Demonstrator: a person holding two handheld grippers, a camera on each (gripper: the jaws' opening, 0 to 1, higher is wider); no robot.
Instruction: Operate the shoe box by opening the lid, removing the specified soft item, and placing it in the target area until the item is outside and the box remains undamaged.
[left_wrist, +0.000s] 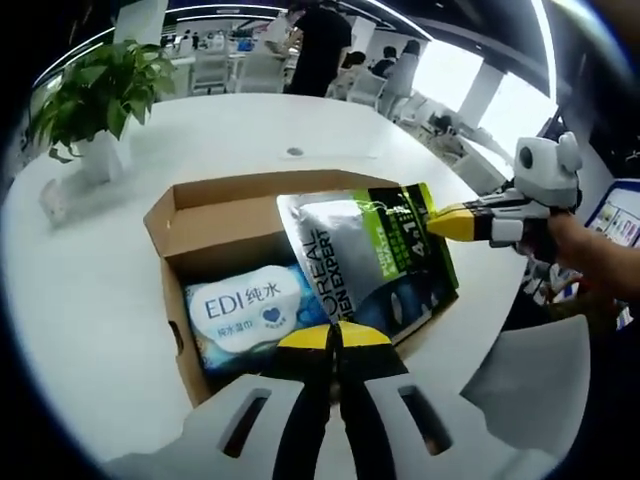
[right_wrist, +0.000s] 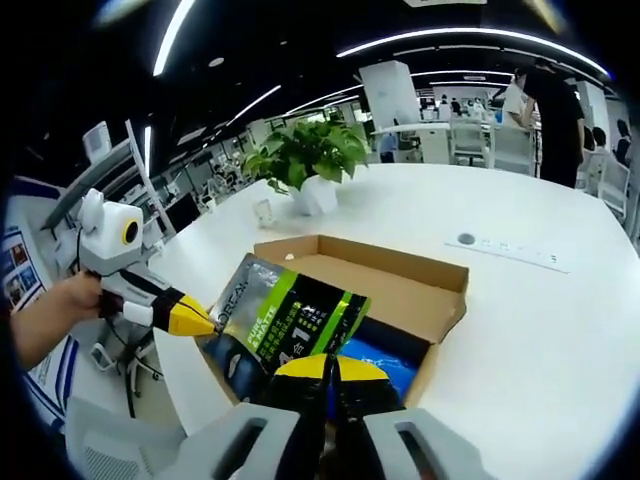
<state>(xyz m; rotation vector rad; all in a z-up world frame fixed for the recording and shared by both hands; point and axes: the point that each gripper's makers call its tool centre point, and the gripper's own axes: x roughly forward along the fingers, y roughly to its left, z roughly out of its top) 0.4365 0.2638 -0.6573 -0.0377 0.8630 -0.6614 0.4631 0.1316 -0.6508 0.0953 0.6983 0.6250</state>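
Note:
An open brown cardboard box (left_wrist: 215, 215) (right_wrist: 400, 285) stands on the white table (left_wrist: 80, 300). A silver and green soft pouch (left_wrist: 365, 255) (right_wrist: 285, 325) is held tilted over the box's opening. My left gripper (left_wrist: 335, 335) (right_wrist: 195, 322) is shut on one edge of it. My right gripper (right_wrist: 325, 368) (left_wrist: 445, 222) is shut on another edge. Under the pouch, a white and blue wet-wipes pack (left_wrist: 245, 305) (right_wrist: 385, 365) lies inside the box.
A potted green plant (left_wrist: 95, 95) (right_wrist: 305, 150) stands on the table beyond the box. A round cable port (left_wrist: 294, 152) (right_wrist: 466, 239) sits in the tabletop. A grey chair (left_wrist: 530, 380) stands by the table's edge. People (left_wrist: 320, 40) are at desks far behind.

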